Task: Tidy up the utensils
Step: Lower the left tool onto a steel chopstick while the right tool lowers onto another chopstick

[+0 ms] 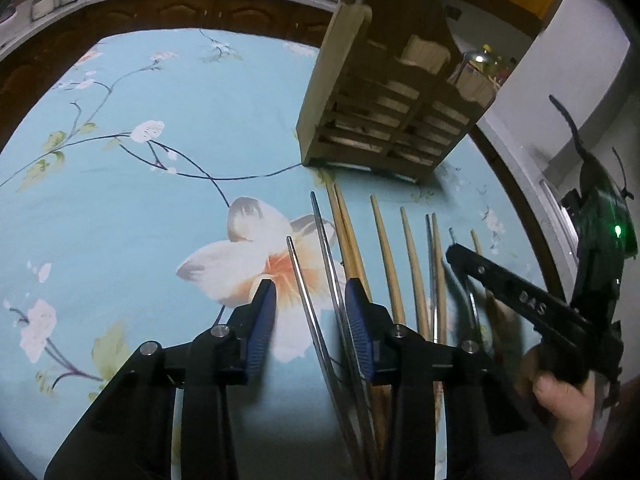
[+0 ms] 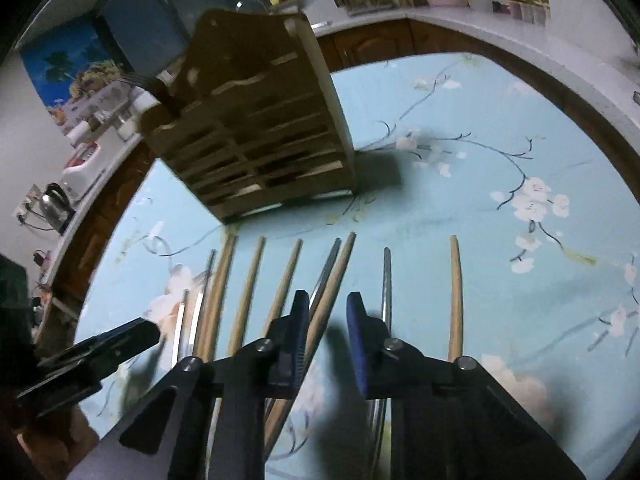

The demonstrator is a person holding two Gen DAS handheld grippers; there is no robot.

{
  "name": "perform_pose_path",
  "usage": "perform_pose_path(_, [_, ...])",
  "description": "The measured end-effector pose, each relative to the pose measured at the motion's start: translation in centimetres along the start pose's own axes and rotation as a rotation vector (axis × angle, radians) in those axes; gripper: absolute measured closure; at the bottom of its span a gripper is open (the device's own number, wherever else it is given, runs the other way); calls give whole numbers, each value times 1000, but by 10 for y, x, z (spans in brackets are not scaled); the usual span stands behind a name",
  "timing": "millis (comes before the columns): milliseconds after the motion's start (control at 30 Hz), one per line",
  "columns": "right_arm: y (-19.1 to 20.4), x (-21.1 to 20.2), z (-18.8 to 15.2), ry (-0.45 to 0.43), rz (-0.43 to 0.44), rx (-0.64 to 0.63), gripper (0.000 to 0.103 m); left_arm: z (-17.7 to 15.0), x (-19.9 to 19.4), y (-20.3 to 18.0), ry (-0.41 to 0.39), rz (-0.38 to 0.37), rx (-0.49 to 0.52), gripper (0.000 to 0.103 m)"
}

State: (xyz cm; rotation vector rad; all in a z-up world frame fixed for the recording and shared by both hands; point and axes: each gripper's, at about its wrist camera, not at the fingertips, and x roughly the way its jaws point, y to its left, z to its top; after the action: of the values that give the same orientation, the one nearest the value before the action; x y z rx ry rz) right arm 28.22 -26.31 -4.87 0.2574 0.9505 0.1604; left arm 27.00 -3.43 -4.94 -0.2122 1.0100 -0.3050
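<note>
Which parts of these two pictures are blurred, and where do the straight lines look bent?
Left wrist view: the other black gripper at right is smeared, and the brown table edge bows into an arc. Right wrist view: the slatted wooden utensil holder is soft, and the white counter edge curves.

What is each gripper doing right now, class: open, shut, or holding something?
Left gripper: open, metal chopstick between its jaws, not gripped.
Right gripper: open, wooden chopstick between its jaws, not gripped.
</note>
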Motion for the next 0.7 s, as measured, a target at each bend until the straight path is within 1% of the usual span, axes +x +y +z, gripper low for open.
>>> perform_pose_path(33, [0,4,2,11,-7,-3,91,1,4,0,9,2,3,73])
perform_pose_path(133, [2,14,7,31,-17,-20,93,4,15,0,35,7,14,81])
perform_pose_path(200, [2,18,12,28,-26,-32,95,7,19,-2,32,13,31,88])
perform_pose_path(267, [-3,20,17,32,-9,-11,96,10,23,-1,35,14,39,95])
perform_pose_path(300, [-4,20,19,33,-5,-5,96,11,24,0,35,10,34,96])
perform_pose_path(400, [-1,23,23,28,-11,-26,96,14,27,3,39,-13,26,97])
perform_pose_path(567, [1,27,28,38,-11,-56,96,16,29,-2,37,-2,51,97])
perform_pose_path(700, [-2,28,30,45,-2,-74,96,16,30,-2,33,-10,51,98])
